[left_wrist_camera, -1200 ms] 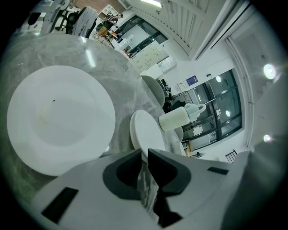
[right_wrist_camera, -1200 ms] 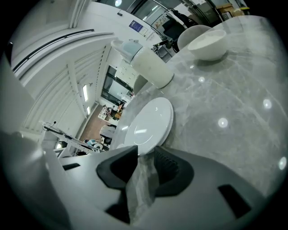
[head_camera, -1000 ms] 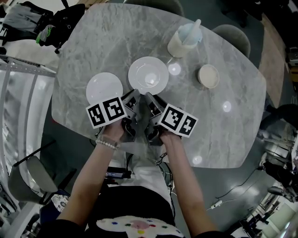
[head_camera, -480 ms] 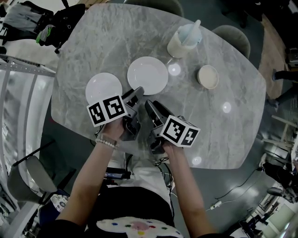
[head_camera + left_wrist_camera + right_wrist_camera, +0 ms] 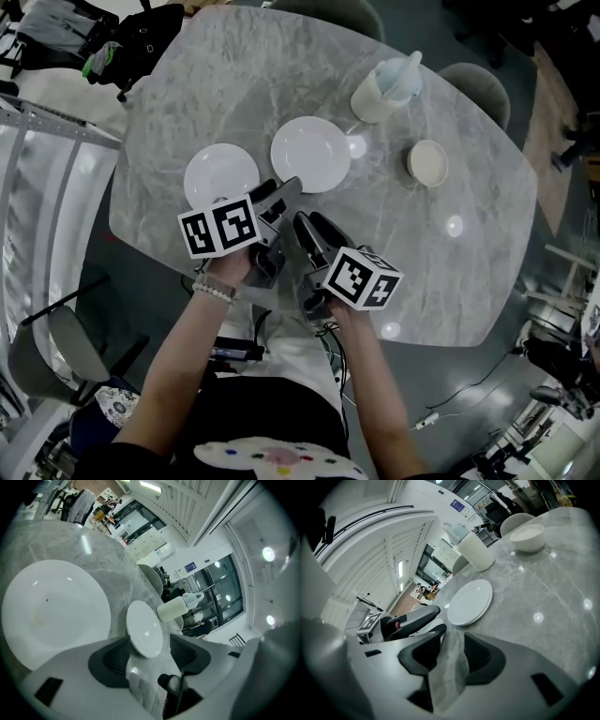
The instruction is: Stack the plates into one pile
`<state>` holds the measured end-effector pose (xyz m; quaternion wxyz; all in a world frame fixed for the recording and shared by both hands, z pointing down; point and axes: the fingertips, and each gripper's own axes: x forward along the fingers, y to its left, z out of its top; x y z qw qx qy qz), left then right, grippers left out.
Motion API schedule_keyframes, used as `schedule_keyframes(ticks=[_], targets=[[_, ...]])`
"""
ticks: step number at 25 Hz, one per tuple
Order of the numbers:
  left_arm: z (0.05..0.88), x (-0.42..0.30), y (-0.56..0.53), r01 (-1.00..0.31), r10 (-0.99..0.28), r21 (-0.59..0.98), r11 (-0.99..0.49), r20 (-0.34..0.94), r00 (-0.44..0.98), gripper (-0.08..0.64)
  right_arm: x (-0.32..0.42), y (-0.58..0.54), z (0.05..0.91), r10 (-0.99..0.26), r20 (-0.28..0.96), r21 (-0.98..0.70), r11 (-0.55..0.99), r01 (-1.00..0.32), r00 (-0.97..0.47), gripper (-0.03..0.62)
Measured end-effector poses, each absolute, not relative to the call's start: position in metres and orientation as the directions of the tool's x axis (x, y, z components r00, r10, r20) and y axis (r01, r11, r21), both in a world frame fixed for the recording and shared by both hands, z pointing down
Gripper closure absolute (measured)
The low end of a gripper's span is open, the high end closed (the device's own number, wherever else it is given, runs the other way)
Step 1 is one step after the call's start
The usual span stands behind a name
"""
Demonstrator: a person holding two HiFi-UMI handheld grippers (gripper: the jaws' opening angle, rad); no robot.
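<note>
Two white plates lie apart on the grey marble table (image 5: 234,84): the left plate (image 5: 221,175) (image 5: 51,602) and the centre plate (image 5: 311,154) (image 5: 146,627) (image 5: 469,602). My left gripper (image 5: 286,192) (image 5: 149,651) is at the centre plate's near-left rim. Its jaws have just been opening, and that rim shows between them with the pads off it. My right gripper (image 5: 305,223) (image 5: 452,653) stands open a little short of that plate, having opened within the last second. Only table is between its jaws.
A white jug with a pale blue lid (image 5: 384,86) (image 5: 476,550) stands behind the centre plate. A cream bowl (image 5: 427,162) (image 5: 527,537) sits to the right. Chairs and a black bag (image 5: 141,37) surround the table. The near table edge runs under my hands.
The left gripper's jaws have spread at the centre plate's rim. The right gripper has drawn back from that rim toward me. Both plates lie where they were.
</note>
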<state>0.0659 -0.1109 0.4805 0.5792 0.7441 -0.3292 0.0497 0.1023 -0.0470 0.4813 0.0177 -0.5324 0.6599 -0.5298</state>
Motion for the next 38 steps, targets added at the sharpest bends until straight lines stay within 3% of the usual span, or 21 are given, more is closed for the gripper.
schedule_keyframes(ticks=[13,27,38], targets=[[0.460,-0.016,-0.106,-0.588,-0.545,0.798,-0.135,0.436,0.717,0.301,0.057,-0.049,0.465,-0.702,0.476,-0.718,0.038,-0.695,-0.530,0.425],[0.476,-0.104,-0.096,-0.620,-0.608,0.785,-0.010,0.487,0.627,0.301,0.019,-0.046,0.468,-0.650,0.492,-0.707,0.090,-0.702,-0.579,0.425],[0.503,-0.122,-0.100,-0.584,-0.613,0.807,0.082,0.503,0.609,0.308,0.009,-0.040,0.474,-0.636,0.517,-0.698,0.074,-0.712,-0.573,0.425]])
